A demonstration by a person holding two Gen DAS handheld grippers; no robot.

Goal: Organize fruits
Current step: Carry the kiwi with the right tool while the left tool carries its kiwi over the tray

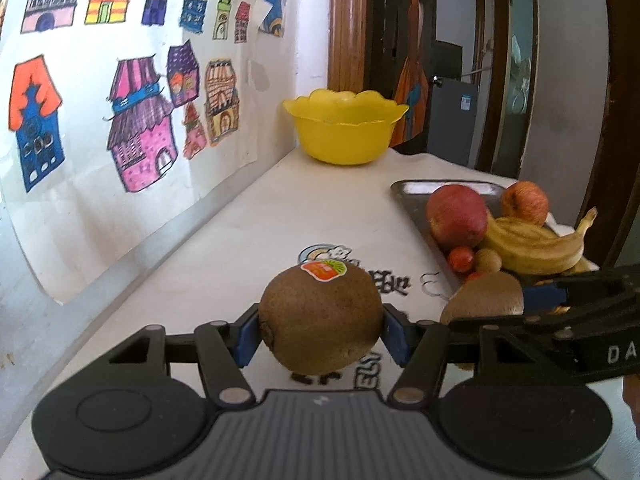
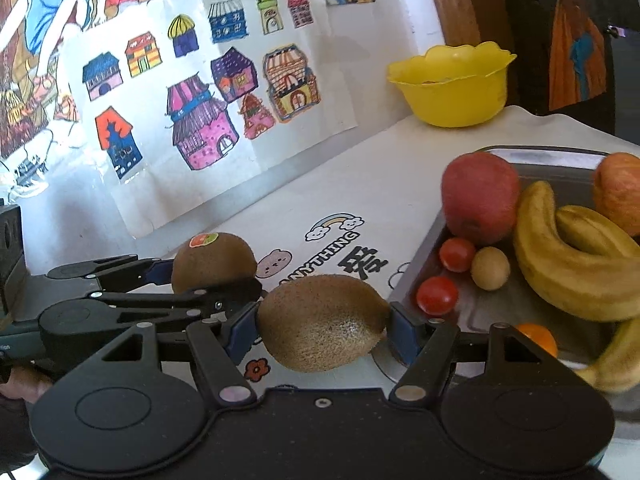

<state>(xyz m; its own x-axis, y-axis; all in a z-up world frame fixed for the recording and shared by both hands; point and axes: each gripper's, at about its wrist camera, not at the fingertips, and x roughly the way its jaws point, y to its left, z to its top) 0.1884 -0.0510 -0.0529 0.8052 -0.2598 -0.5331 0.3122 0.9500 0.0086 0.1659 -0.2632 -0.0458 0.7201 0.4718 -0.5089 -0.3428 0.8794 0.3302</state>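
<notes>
My left gripper (image 1: 320, 328) is shut on a brown kiwi with an orange sticker (image 1: 320, 316), held just above the white table. My right gripper (image 2: 323, 332) is shut on a second kiwi (image 2: 323, 322) without a sticker. The two grippers are side by side; the right one shows in the left wrist view (image 1: 532, 300) with its kiwi (image 1: 484, 298), and the left one in the right wrist view (image 2: 176, 280) with its stickered kiwi (image 2: 212, 260). A metal tray (image 2: 540, 156) to the right holds two apples (image 2: 480, 196), bananas (image 2: 572, 264), cherry tomatoes (image 2: 437, 295) and a small brown fruit (image 2: 490, 268).
A yellow scalloped bowl (image 1: 346, 128) stands at the far end of the table; it also shows in the right wrist view (image 2: 452, 88). A wall with children's house drawings (image 1: 140, 120) runs along the left. The white tablecloth (image 1: 280, 208) has printed cartoons. A dark doorway is behind.
</notes>
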